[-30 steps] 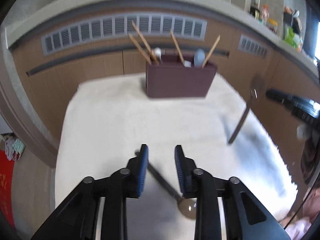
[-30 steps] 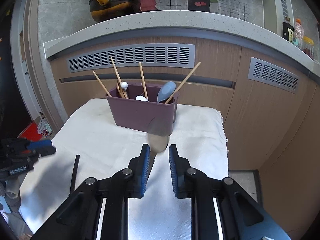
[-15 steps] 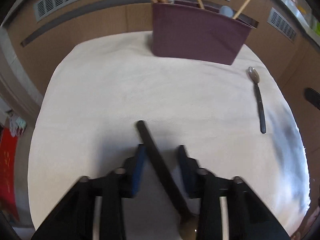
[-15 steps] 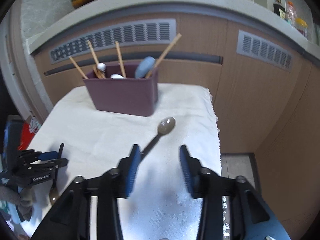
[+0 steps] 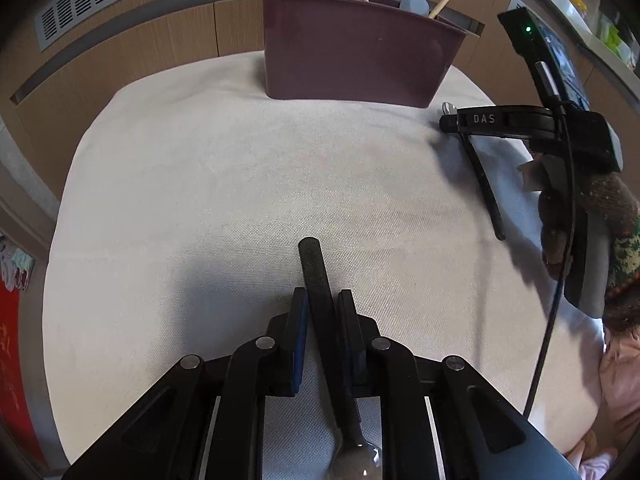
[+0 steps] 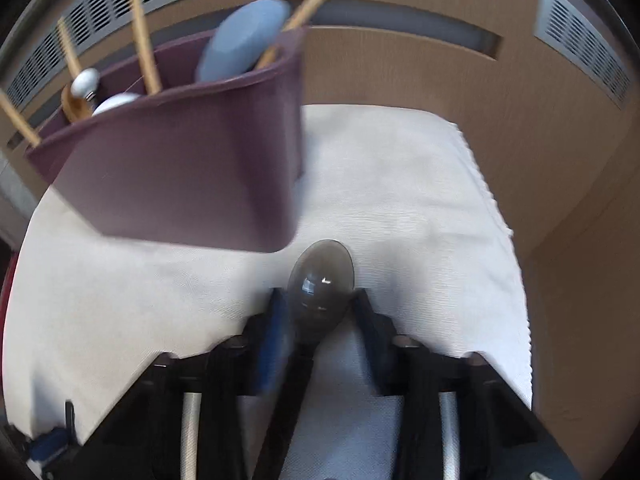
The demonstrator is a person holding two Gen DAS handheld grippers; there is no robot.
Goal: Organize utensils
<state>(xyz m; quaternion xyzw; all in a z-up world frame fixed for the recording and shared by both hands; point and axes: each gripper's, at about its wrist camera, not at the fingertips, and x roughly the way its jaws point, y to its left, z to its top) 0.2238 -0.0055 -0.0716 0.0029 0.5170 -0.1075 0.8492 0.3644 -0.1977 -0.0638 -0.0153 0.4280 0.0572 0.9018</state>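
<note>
Spoon handle (image 5: 318, 280) between left hand-held gripper (image 5: 322, 306) pads

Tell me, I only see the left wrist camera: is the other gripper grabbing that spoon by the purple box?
Observer: In the right wrist view, the spoon's bowl lies between the fingertips of the right gripper. Its jaws have just been closing, but blur hides whether they pinch it.
Operator: What's hiding inside the box?
Observer: A white spoon sits low behind the front wall of the purple box.
Operator: Anything else in there?
Observer: A round wooden piece sits at the box's left end.
</note>
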